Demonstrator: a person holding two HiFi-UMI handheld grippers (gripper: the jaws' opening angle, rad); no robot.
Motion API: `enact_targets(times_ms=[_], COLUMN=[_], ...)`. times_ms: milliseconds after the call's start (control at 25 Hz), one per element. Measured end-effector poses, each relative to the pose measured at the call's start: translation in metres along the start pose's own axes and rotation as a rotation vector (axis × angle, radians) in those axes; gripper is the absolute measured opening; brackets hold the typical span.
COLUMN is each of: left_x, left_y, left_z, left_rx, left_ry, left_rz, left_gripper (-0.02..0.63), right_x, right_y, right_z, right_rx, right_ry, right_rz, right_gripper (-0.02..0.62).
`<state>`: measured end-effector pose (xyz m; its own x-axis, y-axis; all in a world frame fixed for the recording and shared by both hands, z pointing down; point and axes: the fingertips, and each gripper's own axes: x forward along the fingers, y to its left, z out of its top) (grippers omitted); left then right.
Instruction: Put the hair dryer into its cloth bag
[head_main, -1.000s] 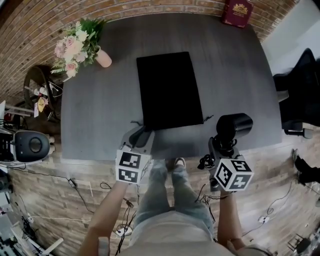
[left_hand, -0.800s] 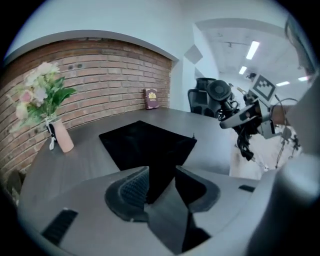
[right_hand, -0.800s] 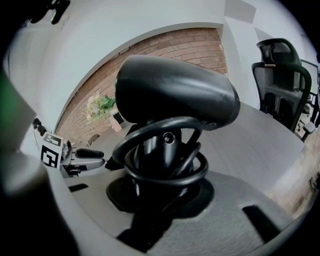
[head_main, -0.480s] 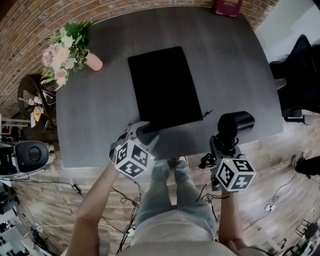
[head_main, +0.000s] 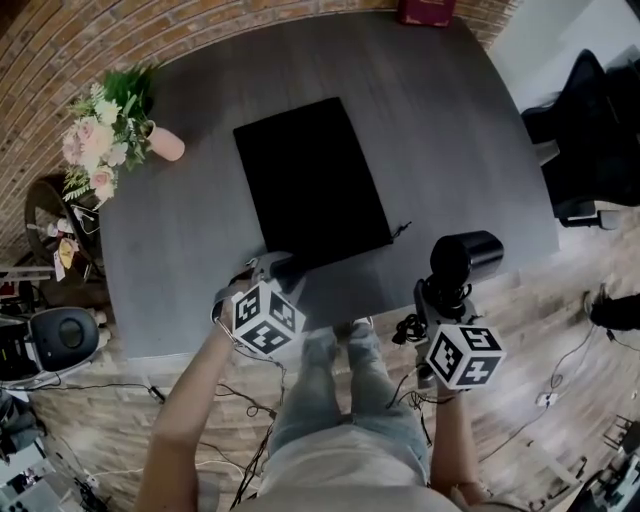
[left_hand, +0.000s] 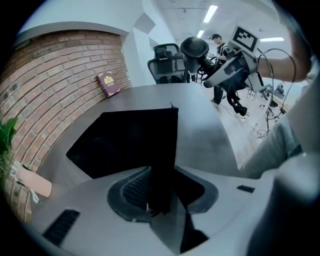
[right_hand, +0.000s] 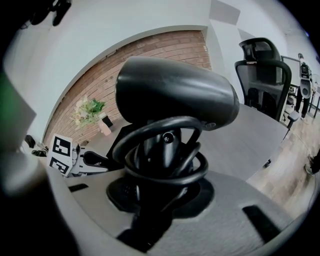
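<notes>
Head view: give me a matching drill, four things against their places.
Things:
1 hair dryer
2 bag
3 flowers
4 book

Places:
A lying flat mid-table
B at the table's far edge
C at the table's far left corner
D held in the right gripper

Pairs: 1-D, 2-A, 3-C, 4-B.

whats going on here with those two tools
A person is about to bag a hair dryer. The right tool grips it by the handle, by the table edge. The left tool is at the near corner of the black cloth bag lying flat there; its jaws have just been closing, fabric between them, not clamped yet.
</notes>
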<state>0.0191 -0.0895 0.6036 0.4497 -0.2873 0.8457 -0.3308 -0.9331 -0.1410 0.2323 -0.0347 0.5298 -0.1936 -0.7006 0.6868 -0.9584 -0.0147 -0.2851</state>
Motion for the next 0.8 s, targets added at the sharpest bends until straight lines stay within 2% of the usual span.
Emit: enact_targets(times_ms=[160,320,560,800], left_x=[0.005,0.004,0.002,-0.006], left_y=[0.002,0.001,0.007,0.014], left_z=[0.0,-0.001,0.004,0.006], left_rx=[0.009,-0.029,-0.074,-0.171], left_ry=[0.012,0.003,-0.024,-0.068], left_rz=[-0.023,-0.046,-0.033,-0.054], left_gripper=[0.112,0.098,0.034,0.023], right_x=[-0.003,-0.006,-0.005,-0.003], right_y=[-0.002,-0.002,-0.003,0.003], right_z=[-0.001,-0.001,-0.001,0.0], right_rx=[-0.003,-0.015,-0.021,-0.053], right_ry=[0.006,0.011,0.01,0.027], right_rz=[-0.009,-0.016,-0.018,-0.012], right_gripper=[0.115,0.115,0.115,0.115])
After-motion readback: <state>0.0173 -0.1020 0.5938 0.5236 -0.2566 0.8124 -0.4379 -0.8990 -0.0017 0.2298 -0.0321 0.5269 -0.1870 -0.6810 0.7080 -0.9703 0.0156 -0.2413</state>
